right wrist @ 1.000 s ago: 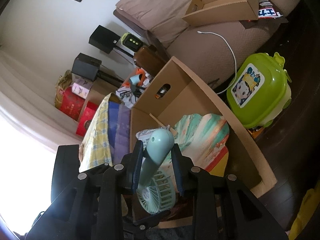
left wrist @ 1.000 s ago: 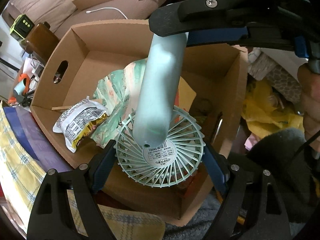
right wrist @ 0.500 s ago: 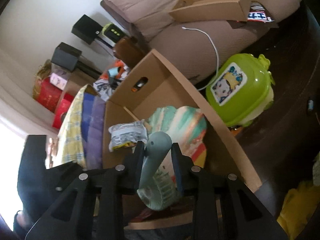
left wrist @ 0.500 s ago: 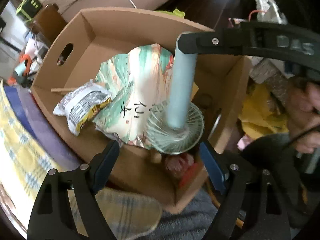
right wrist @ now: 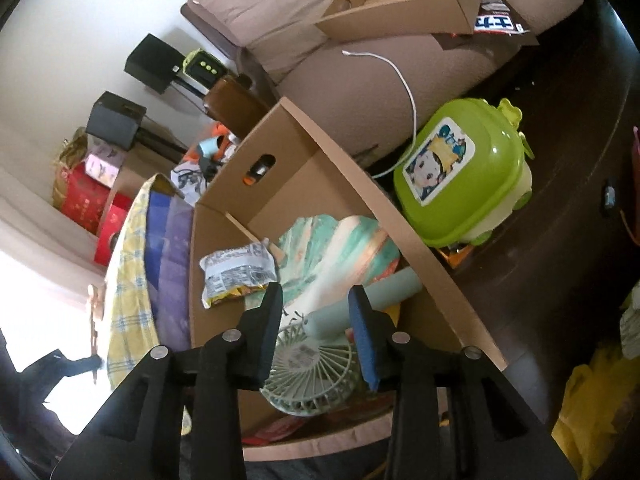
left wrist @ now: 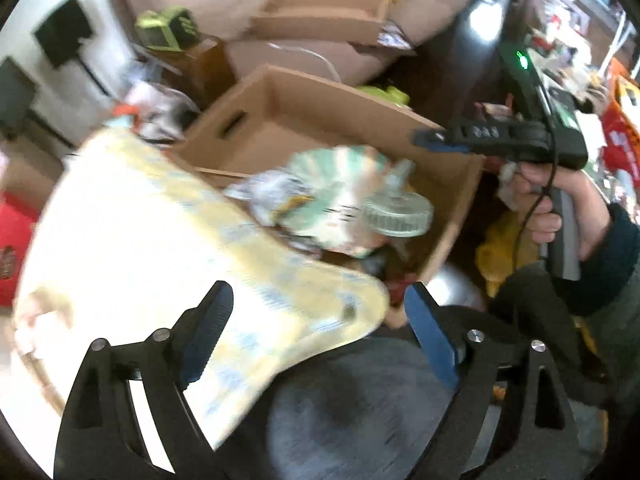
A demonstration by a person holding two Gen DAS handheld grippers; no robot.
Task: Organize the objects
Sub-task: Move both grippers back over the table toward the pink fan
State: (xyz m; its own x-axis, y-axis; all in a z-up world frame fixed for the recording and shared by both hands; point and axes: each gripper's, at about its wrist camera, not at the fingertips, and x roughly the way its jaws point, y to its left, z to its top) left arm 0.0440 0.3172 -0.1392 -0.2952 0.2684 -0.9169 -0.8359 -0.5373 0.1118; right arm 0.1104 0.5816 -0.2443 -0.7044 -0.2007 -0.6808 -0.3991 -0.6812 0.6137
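Lying in cardboard box (right wrist: 352, 168), mint handheld fan (right wrist: 316, 364), round slatted head, cylindrical handle.

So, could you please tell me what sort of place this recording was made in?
Most likely a cluttered living room at home: a brown sofa with a charging cable on it, speakers by the wall, and a child's green plastic case on the dark floor.

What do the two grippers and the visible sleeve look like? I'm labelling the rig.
Both grippers, left and right, are black plastic with blue pads and silver screws. The right one has a grey handle, black cable and green light. The sleeve is dark.
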